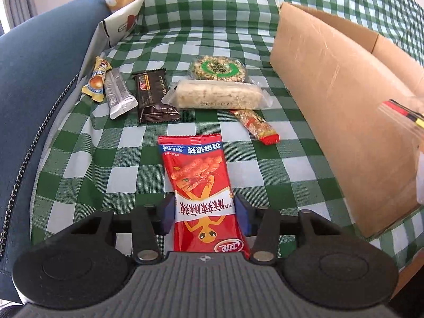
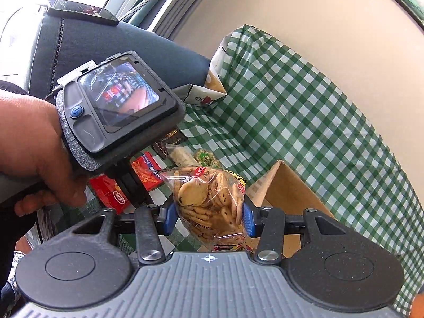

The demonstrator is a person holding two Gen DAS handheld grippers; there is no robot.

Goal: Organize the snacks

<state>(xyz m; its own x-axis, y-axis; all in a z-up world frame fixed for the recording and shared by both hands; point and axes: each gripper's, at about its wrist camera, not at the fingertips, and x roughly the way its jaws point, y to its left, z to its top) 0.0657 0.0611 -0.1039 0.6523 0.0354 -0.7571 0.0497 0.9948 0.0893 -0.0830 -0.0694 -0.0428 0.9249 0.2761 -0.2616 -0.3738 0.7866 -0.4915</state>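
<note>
Snacks lie scattered over the green-and-white checked cloth (image 1: 87,164), and we hold a gripper in each hand above them. Our left gripper (image 1: 205,213) points down at the red spicy-strip packet (image 1: 200,182), which lies flat on the cloth near its front edge; the blue pads (image 1: 241,213) stand on either side of the packet's lower half and look to touch its edges, though we cannot tell whether they press it yet. Our left hand (image 2: 34,145) shows in the right wrist view, wrapped round the handle of that tool.

Our right gripper (image 2: 208,216) is clenched on the clear bag of round biscuits (image 2: 206,198), its blue pads squeezing the bag from both sides and holding it up off the cloth, just beside the near wall of the open cardboard box (image 1: 334,111). The box stands at the right edge of the cloth.

Further back from the red packet, towards the middle of the cloth, a row of snacks runs across: a small yellow wrapped sweet (image 1: 96,82) at the left edge, a silver sachet (image 1: 118,94) touching it, a dark brown chocolate bar (image 1: 155,95), a pale nougat bar in clear wrap (image 1: 216,95), a round green-labelled seed cake (image 1: 218,69) behind that, and a thin red-ended stick snack (image 1: 255,126) nearest the box. A white paper bag (image 1: 124,18) stands at the far left corner against a dark blue cushion (image 1: 45,79).
</note>
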